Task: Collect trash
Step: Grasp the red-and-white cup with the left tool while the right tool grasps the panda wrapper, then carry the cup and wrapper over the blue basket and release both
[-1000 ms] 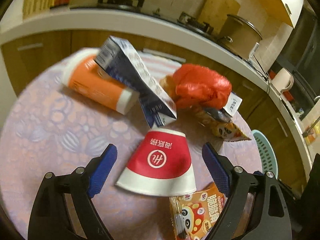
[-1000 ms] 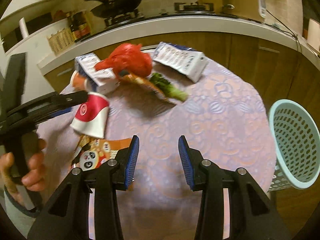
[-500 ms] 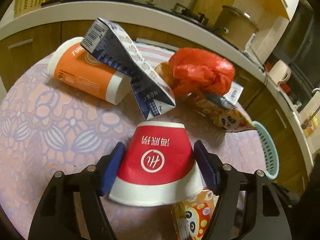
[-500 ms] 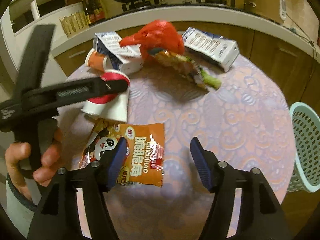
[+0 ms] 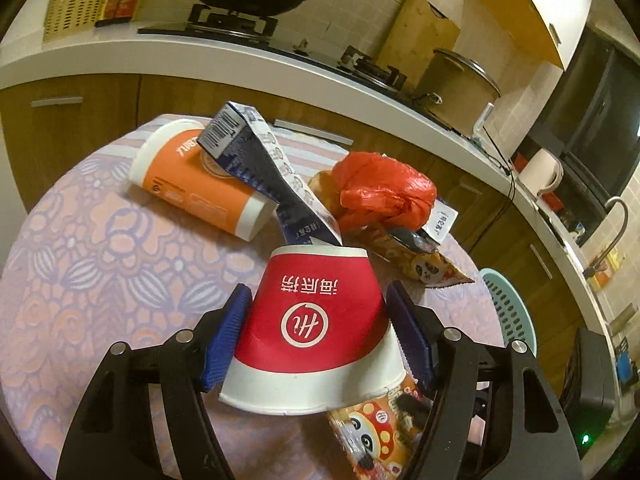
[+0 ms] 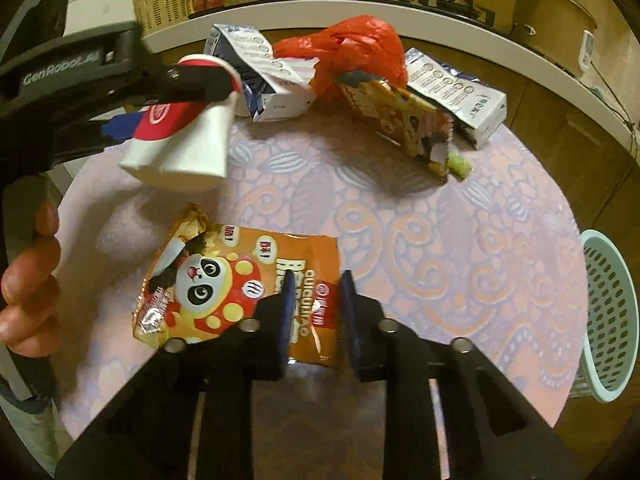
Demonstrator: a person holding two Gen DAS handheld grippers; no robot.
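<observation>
My left gripper is shut on a red and white paper cup and holds it just above the round table; the cup shows in the right wrist view too. My right gripper is closed down over the edge of an orange panda snack packet lying flat on the table. Behind lie an orange cup, a blue milk carton, a red plastic bag, a torn panda packet and a second carton.
A pale green mesh basket stands off the table's right edge. The table has a patterned pink cloth. A kitchen counter with stove and pot runs behind. The person's left hand holds the left gripper.
My left gripper closed on the red cup and lifted it slightly. My right gripper moved left to the orange packet, opened wide, then closed onto its edge.
</observation>
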